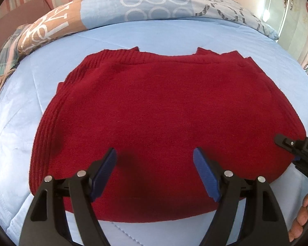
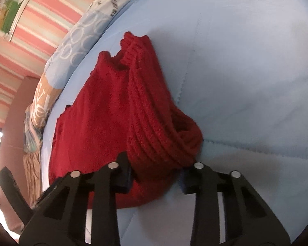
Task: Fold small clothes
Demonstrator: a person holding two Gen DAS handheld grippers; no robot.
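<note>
1. left view: sweater [image 1: 162, 127] lies flat on the quilt [image 1: 158, 34]; left gripper [image 1: 155, 153] spread wide above it.
2. right view alone: right gripper [image 2: 156, 176] pinches its ribbed edge [image 2: 164, 135], lifting that edge off the quilt.

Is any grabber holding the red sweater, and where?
The right gripper pinches the red sweater by its ribbed edge. The left gripper holds nothing.

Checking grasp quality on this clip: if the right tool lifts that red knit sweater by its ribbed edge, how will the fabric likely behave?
The red sweater will probably droop: its ribbed edge already bunches in soft folds at the right tool. It looks thick and fuzzy, so slipping seems unlikely. Lifted from one side, the flat folded part below the open left tool would likely drag and unfold across the blue quilt.
</note>
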